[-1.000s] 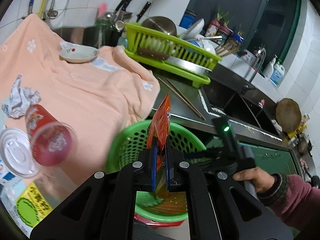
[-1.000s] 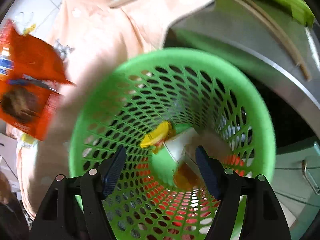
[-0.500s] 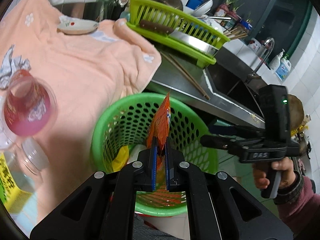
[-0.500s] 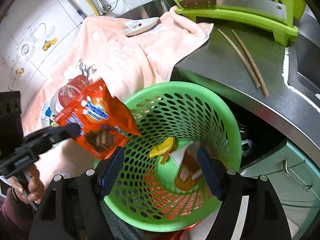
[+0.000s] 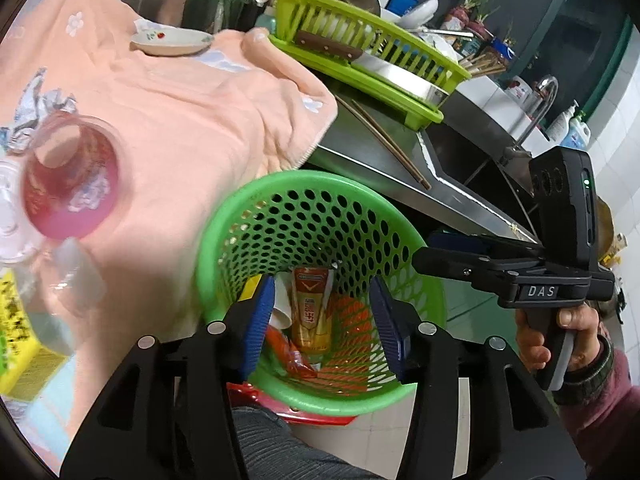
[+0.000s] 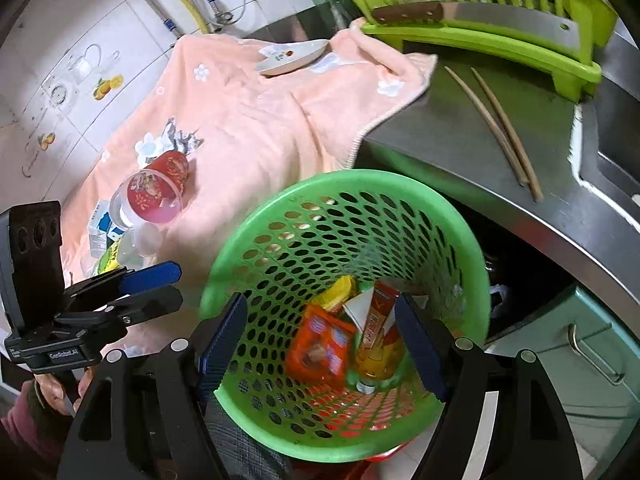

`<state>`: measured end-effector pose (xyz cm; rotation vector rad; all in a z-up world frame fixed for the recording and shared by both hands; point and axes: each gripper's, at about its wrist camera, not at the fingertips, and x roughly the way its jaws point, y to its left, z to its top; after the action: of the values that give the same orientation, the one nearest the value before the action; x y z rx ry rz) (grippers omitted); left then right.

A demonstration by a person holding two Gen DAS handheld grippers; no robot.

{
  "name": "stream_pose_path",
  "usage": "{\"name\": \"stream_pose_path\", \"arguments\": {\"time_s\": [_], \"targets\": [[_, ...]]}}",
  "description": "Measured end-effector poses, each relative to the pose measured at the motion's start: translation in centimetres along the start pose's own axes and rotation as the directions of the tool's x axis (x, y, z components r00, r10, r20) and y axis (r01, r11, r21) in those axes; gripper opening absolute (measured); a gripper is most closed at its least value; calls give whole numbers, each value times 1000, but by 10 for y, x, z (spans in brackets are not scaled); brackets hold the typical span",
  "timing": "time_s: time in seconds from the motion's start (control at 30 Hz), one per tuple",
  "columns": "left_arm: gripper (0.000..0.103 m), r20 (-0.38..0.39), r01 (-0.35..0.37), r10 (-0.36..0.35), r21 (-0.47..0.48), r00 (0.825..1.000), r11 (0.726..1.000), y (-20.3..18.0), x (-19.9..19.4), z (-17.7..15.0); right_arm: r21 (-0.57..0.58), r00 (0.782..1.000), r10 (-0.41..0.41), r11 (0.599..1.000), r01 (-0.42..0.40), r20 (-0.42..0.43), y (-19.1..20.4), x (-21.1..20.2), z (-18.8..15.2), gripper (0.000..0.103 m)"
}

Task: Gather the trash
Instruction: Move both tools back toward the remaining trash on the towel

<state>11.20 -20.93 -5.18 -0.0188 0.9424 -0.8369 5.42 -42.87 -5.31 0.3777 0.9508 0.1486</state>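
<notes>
The jaws of the left gripper (image 5: pixel 322 322) have just been opening and are now standing apart with nothing between them, hanging over the green basket (image 5: pixel 224 232) so that what they carried falls inside. The orange snack packet (image 6: pixel 320 346) is lying on the basket floor beside a yellow-orange tube (image 6: pixel 374 338) and a small yellow wrapper (image 6: pixel 340 288). The right gripper (image 6: pixel 320 340) is also gaping and empty, waiting above the same basket. Out on the peach towel (image 6: pixel 256 128), more trash is waiting: a tipped red cup (image 6: pixel 154 192) and crumpled foil (image 6: pixel 178 138), likely the next targets. The chopsticks (image 6: pixel 496 128) and dish rack (image 6: pixel 472 12) are probably staying put.
</notes>
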Motion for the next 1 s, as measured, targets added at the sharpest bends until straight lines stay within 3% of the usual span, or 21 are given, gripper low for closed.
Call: {"name": "stream_pose_path", "arguments": {"time_s": [0.3, 0.5, 0.6, 0.67, 0.83, 1.0], "targets": [[52, 95, -103, 106, -39, 990, 994, 37, -60, 5, -96, 999, 50, 994, -52, -19, 51, 17, 23, 77], [58, 166, -203, 219, -109, 961, 973, 80, -112, 3, -157, 995, 94, 983, -98, -34, 88, 30, 38, 79], [61, 182, -264, 292, -164, 939, 951, 104, -139, -5, -188, 993, 111, 975, -116, -41, 107, 36, 44, 79], [68, 188, -296, 334, -204, 924, 933, 117, -153, -12, -205, 992, 121, 970, -128, -46, 118, 40, 47, 80], [80, 173, -362, 436, -341, 883, 868, 151, -181, -33, -240, 987, 147, 958, -157, -58, 142, 51, 56, 82], [85, 149, -330, 451, -491, 880, 806, 181, -191, -54, -272, 984, 168, 946, -178, -61, 164, 61, 69, 84]]}}
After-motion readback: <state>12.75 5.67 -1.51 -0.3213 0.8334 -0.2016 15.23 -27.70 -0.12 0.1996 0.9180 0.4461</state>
